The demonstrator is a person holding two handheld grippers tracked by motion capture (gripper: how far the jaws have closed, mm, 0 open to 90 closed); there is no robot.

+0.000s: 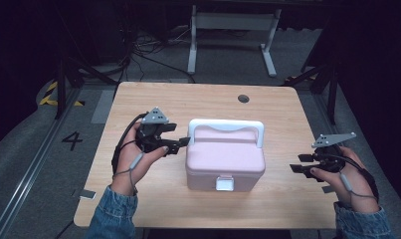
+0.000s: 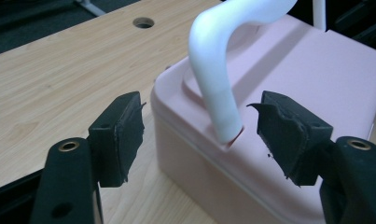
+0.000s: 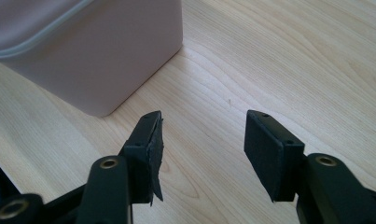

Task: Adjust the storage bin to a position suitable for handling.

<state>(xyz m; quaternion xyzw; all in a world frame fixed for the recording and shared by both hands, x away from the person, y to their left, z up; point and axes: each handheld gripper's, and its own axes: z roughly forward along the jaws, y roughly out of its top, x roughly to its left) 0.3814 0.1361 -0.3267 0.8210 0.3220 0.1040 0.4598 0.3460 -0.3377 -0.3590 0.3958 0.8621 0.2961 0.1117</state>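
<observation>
A pink lidded box (image 1: 225,162) with a white carry handle (image 1: 227,124) stands upright in the middle of the wooden table (image 1: 188,99), its white latch (image 1: 224,184) facing the near edge. My left gripper (image 1: 184,143) is at the box's left end, level with the lid. In the left gripper view my left gripper (image 2: 199,135) is open; the handle's (image 2: 213,70) left leg, where it enters the box's lid (image 2: 316,70), lies in line with the gap, untouched by the pads. My right gripper (image 1: 295,164) is open over bare table right of the box. In the right gripper view my right gripper (image 3: 202,140) holds nothing, and the box's corner (image 3: 83,51) lies ahead.
A round cable hole (image 1: 243,98) sits near the table's far edge. Beyond the table stands a white desk frame (image 1: 228,30) among floor cables. The table's right edge runs close to my right hand.
</observation>
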